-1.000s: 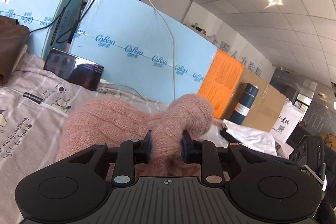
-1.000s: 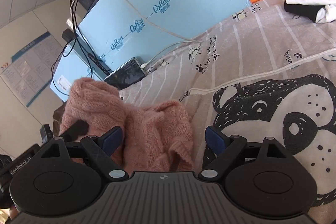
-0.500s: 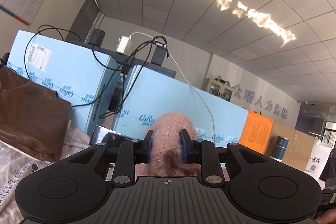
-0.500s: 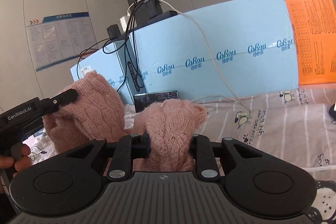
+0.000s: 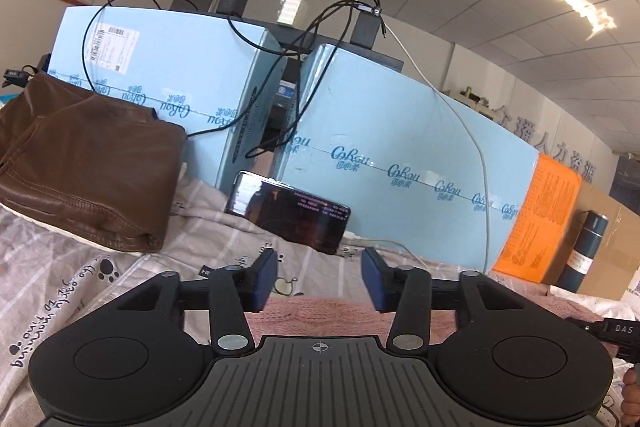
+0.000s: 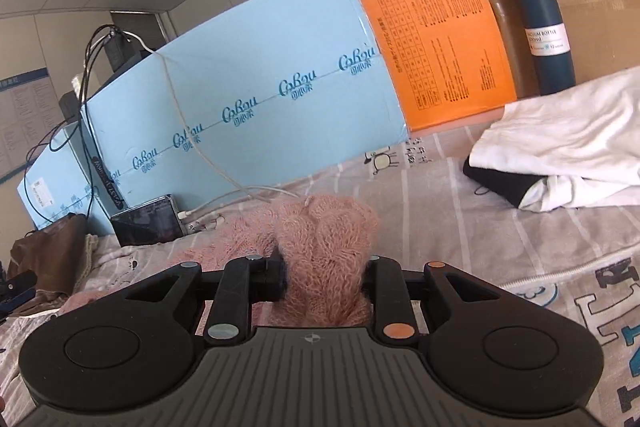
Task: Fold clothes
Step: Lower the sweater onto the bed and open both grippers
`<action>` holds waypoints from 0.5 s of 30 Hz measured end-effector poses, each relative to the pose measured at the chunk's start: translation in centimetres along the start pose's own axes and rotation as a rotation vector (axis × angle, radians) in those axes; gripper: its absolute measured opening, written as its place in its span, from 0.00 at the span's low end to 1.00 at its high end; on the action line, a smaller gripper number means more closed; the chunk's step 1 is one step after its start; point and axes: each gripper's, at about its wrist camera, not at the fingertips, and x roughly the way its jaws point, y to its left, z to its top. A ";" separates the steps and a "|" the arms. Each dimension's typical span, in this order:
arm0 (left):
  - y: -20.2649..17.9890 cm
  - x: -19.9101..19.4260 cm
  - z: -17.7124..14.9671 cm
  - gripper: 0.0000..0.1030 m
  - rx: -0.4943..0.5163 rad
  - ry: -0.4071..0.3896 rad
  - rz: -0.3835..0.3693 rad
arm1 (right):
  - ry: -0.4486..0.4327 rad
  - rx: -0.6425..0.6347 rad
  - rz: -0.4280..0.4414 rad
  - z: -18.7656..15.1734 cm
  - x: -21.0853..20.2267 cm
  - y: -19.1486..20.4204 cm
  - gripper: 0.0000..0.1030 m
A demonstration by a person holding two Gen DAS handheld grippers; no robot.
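A fuzzy pink knit sweater lies on the printed grey bed sheet. My right gripper is shut on a bunched part of it, just above the sheet. In the left wrist view the sweater lies flat under my left gripper, which is open and empty, its blue pads apart above the knit.
A folded brown leather garment lies at the left. A phone leans on light-blue foam boards with cables at the back. A white and black garment, a dark-blue flask and an orange board stand at the right.
My left gripper has opened and let go of the sweater, which now lies on the sheet beneath it. My right gripper has come down towards the bed, still shut on the sweater.
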 end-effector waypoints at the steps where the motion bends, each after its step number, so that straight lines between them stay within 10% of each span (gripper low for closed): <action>1: -0.7 0.4 -0.2 0.85 0.027 0.027 -0.020 | 0.014 0.009 -0.007 -0.2 0.3 -0.2 0.22; 9: -4.2 6.1 -3.5 0.92 0.237 0.326 -0.025 | 0.072 0.055 -0.053 -0.9 1.1 -0.9 0.57; 11: -2.7 6.1 -3.3 0.79 0.159 0.325 -0.036 | 0.094 0.067 -0.056 -1.0 1.4 -1.1 0.58; 15: 0.1 5.1 -2.1 0.24 0.042 0.274 -0.028 | 0.109 0.086 -0.044 -1.0 1.7 -1.3 0.58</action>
